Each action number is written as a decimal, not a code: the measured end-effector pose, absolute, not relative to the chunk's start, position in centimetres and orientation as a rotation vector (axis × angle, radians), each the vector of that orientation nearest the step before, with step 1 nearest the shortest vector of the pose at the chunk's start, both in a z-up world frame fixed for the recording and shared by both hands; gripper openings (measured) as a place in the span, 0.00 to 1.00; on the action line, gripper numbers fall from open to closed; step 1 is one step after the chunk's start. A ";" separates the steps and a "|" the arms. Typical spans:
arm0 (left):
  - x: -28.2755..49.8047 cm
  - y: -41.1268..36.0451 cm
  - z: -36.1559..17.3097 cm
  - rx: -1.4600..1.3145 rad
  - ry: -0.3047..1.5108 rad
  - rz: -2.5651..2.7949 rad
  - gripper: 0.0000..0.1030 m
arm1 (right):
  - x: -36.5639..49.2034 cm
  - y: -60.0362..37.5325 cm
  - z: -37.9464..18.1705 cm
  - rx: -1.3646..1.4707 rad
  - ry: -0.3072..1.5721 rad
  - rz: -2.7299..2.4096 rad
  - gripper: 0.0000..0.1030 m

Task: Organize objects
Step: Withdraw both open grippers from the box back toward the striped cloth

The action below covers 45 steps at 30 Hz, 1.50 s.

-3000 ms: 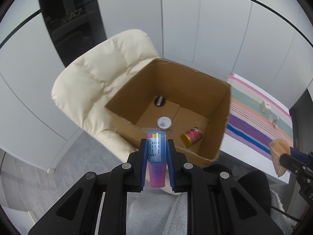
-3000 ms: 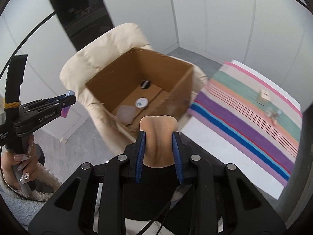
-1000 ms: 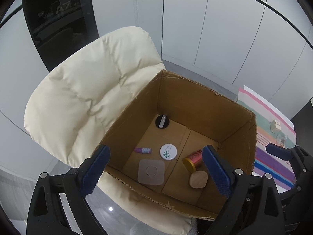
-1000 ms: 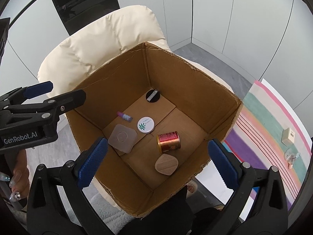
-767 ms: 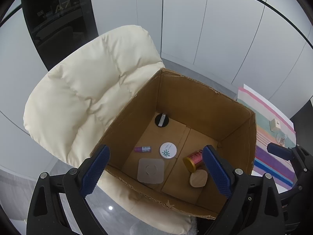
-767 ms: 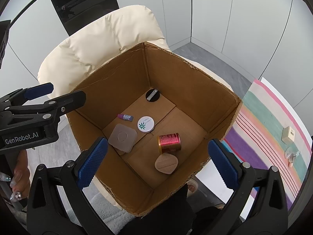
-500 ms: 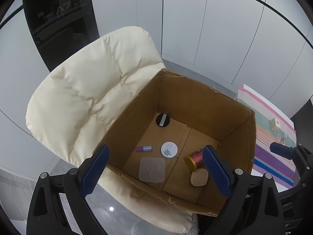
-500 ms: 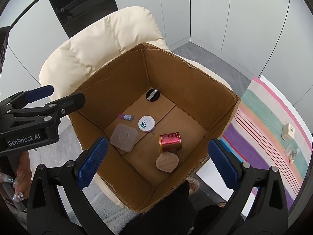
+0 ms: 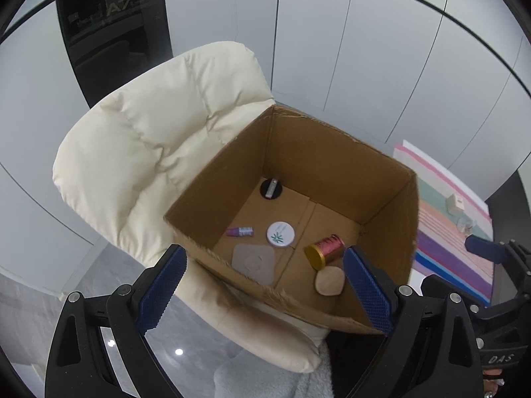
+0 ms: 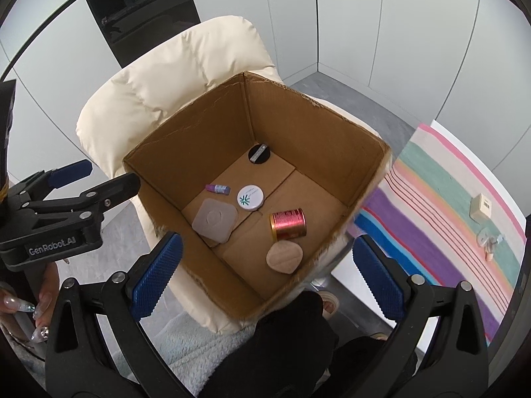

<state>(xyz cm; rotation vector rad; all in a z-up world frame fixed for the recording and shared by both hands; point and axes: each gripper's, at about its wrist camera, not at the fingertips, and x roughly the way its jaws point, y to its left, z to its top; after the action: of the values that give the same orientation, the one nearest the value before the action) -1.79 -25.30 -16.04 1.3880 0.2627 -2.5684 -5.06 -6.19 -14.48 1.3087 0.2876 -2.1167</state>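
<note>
Gaping empty, the left gripper (image 9: 264, 285) and right gripper (image 10: 267, 273) are hovering over the open brown cardboard box (image 10: 186, 139). Remaining small items (image 10: 480, 208) are lying at right of frame on the striped cloth (image 10: 431, 199), nearer the right gripper.

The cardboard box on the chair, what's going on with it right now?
A person holds two handheld grippers above the cardboard box, which sits on a cream padded chair. The left gripper and right gripper are both open and empty. Six things lie on the box floor: a red can on its side, a tan pad, a white round tin, a grey square pad, a small purple vial and a black disc.
</note>
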 end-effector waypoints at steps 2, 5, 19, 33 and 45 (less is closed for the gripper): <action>-1.1 -25.0 -15.8 1.386 0.277 -2.579 0.94 | -4.4 -5.5 -14.4 1.314 0.288 -2.122 1.00; 0.0 -24.5 -15.7 1.394 0.293 -2.582 0.94 | -3.4 -4.4 -14.2 1.314 0.286 -2.134 1.00; 4.8 -23.9 -16.3 1.437 0.327 -2.559 0.94 | 0.7 -0.5 -14.1 1.361 0.227 -2.124 1.00; 4.1 -22.9 -16.8 1.471 0.289 -2.568 0.94 | 0.8 0.8 -14.0 1.369 0.203 -2.164 1.00; 0.2 -17.0 -16.9 1.536 0.183 -2.678 0.94 | -0.3 6.6 -13.7 1.408 0.104 -2.301 1.00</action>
<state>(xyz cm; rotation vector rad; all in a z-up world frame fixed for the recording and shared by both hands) 0.20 -16.97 -16.95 1.5358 0.1827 -2.6781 -0.28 6.63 -13.66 1.4081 0.1044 -2.3006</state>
